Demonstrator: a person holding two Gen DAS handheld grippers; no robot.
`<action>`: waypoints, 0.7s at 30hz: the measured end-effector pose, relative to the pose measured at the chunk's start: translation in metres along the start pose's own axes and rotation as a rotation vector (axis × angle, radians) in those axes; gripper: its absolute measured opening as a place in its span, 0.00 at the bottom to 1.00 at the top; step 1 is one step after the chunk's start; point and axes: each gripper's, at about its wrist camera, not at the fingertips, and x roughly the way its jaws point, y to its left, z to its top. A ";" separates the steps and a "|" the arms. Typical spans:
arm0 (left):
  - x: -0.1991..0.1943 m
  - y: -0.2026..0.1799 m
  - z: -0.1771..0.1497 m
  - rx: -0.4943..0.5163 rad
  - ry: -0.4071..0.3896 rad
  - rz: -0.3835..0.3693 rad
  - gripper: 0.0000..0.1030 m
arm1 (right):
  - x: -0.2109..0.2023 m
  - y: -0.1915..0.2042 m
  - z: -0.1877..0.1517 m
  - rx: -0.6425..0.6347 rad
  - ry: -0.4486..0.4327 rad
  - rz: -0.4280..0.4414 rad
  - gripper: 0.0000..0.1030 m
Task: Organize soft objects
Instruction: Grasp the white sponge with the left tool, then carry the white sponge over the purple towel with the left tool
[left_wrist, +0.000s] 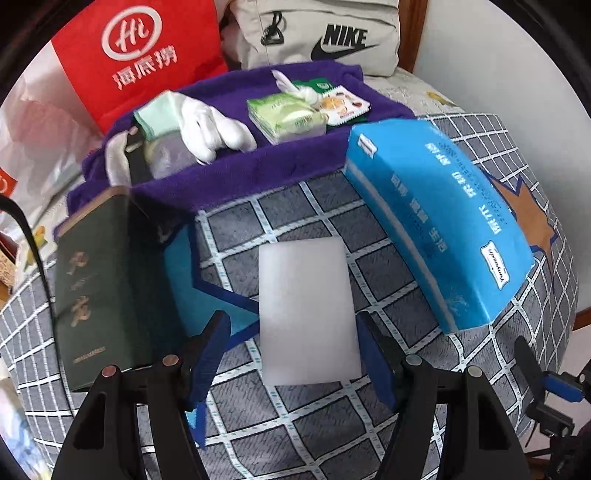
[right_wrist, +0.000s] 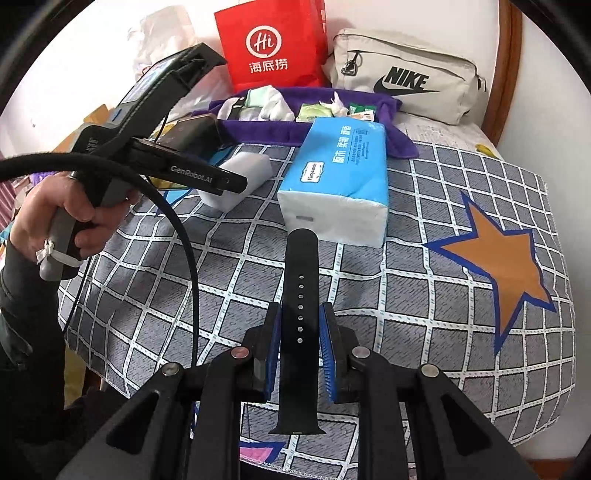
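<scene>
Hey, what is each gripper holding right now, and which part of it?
The right gripper pinches a black watch strap by its edges, mid-length at the holes. The left gripper holds nothing; its open jaws straddle the white sponge.

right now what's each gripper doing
left gripper: open, straddling the white sponge, not gripping it
right gripper: closed on the black watch strap

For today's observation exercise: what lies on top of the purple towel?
On the purple towel lie white gloves, a pale green cloth, a green tissue pack, snack sachets and a dark strap. What lies beneath these items is covered.
</scene>
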 end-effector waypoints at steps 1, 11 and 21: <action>0.002 -0.001 0.000 0.003 0.005 0.000 0.65 | 0.002 0.000 0.000 0.000 0.003 0.003 0.20; 0.012 -0.011 0.004 0.017 0.018 -0.045 0.46 | 0.003 -0.003 -0.003 0.023 0.003 0.013 0.20; -0.039 -0.002 0.002 0.017 -0.108 -0.062 0.46 | -0.007 -0.007 0.011 0.051 -0.037 0.017 0.20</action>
